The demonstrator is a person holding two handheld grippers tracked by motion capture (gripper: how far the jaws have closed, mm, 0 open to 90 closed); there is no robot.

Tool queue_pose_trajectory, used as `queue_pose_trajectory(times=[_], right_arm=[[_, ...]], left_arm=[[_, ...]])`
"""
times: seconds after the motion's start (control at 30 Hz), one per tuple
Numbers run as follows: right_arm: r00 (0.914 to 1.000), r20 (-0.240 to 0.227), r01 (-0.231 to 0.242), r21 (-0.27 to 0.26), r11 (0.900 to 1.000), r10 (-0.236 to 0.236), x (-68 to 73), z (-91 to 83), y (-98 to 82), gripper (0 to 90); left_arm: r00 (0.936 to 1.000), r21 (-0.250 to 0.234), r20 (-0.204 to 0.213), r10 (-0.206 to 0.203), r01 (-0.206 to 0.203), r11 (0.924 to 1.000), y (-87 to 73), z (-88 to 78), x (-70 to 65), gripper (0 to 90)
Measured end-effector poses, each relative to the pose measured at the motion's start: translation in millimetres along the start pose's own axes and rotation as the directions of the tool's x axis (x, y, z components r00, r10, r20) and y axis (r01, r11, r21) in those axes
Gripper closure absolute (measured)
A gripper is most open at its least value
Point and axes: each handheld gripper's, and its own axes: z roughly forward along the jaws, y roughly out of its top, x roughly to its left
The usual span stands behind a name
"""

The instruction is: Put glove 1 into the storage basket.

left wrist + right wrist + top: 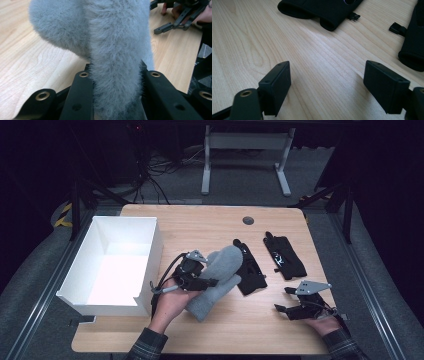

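My left gripper (204, 281) is clamped on the grey fleece mitten (216, 279); in the left gripper view the fuzzy fabric (117, 50) is squeezed between both black jaws and bulges out above them. In the high view the mitten lies tilted over the wooden table (200, 222), its cuff end toward my side, its upper end against the nearer black glove (250, 270). A second black glove (285, 256) lies flat just beyond, apart from the first. The white box (152, 237) stands open at the table's left edge, beside my left hand (167, 305). My right gripper (290, 301) rests low at the table's right front, jaws spread wide with bare wood between them (325, 82); both black gloves lie ahead of it, untouched.
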Motion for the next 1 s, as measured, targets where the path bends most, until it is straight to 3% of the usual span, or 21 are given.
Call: queue_pose_trajectory(times=[0.6, 0.83, 0.97, 1.0], right_arm=[[1.0000, 0.002, -0.001, 0.000, 1.000, 0.001, 0.0, 0.1, 0.0, 22.0], [0.9998, 0.018, -0.012, 0.013, 1.000, 0.012, 0.2, 1.1, 0.5, 14.9], [0.9997, 0.019, -0.015, 0.028, 1.000, 0.014, 0.0, 2.7, 1.0, 6.3], [0.9999, 0.010, -0.005, 0.046, 0.999, 0.005, 0.8, 3.9, 1.5, 0.7]], left_arm=[[0.9988, -0.062, -0.049, 0.004, -0.007, 0.9981, 33.5, -54.6, 1.2, 71.7], [0.9971, -0.079, -0.075, -0.005, -0.001, 0.9969, 39.3, -77.9, 10.1, 71.7], [0.9955, -0.090, -0.093, -0.022, 0.013, 0.9959, 38.1, -92.0, 16.5, 71.7], [0.9942, -0.095, -0.103, -0.030, 0.020, 0.9952, 36.8, -98.5, 19.8, 71.7]])
